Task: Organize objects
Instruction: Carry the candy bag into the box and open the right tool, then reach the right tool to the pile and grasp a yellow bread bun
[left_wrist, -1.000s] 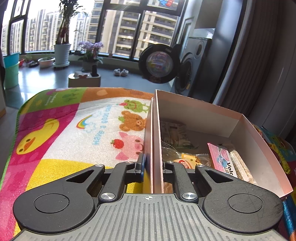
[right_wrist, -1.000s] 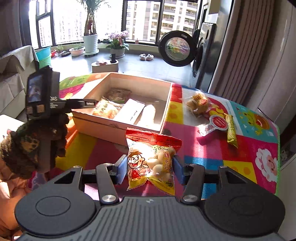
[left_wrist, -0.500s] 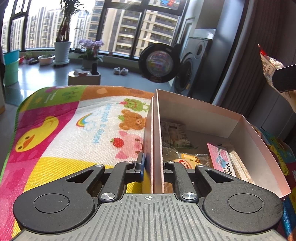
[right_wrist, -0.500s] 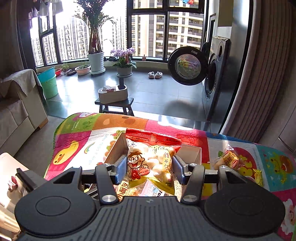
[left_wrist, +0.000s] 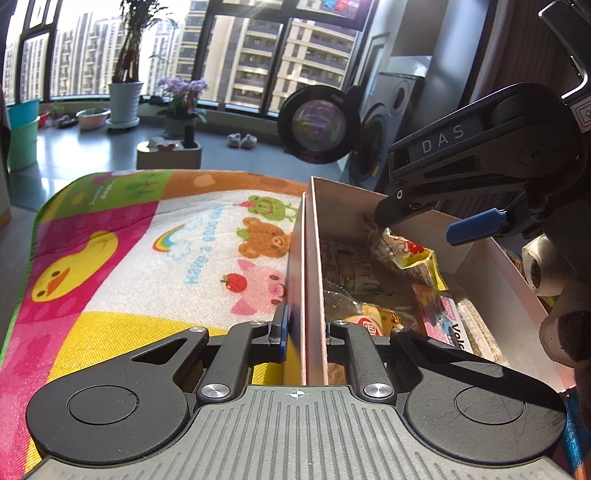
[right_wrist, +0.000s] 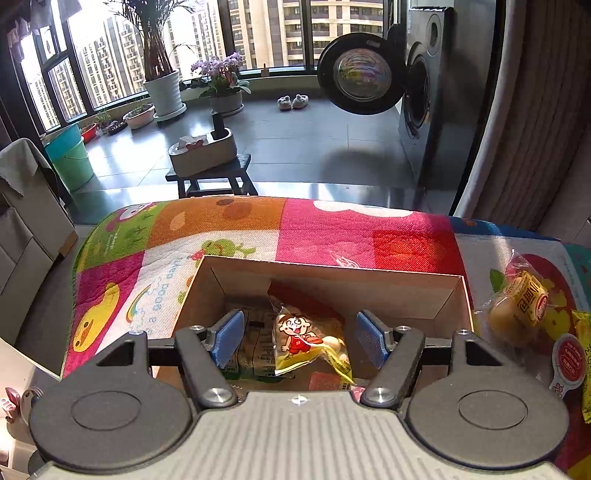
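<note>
Left gripper (left_wrist: 306, 334): its jaws are closed narrow on the near-left wall of the cardboard box (left_wrist: 314, 266), one blue pad outside the wall and the other finger inside.
Right gripper (right_wrist: 299, 338): its jaws stand wide apart above the box, with nothing between the blue pads. In the left wrist view it hangs over the box at 2 o'clock.
Snack packet (right_wrist: 304, 341): a yellow packet with a cartoon child and a red top edge lies inside the box, below the open jaws and touching neither pad. In the left wrist view it shows tilted, just under the right gripper's black fingertip.
Box contents: beside the snack packet at 9 o'clock lies a pale printed packet (right_wrist: 255, 347). The left wrist view also shows a yellow bun packet (left_wrist: 376, 321) and a pink packet (left_wrist: 445, 323) near the near end of the box.
Mat (right_wrist: 351, 232): a bright cartoon-patterned mat covers the worktop under the box.
Outside the box: in the right wrist view, at 3 o'clock, a wrapped bun (right_wrist: 519, 308) lies on the mat just beside the box's right wall, with a small red-and-white sachet (right_wrist: 567, 363) nearer the camera.
Person: a hand (left_wrist: 557, 295) shows at the right edge of the left wrist view, behind the right gripper.
</note>
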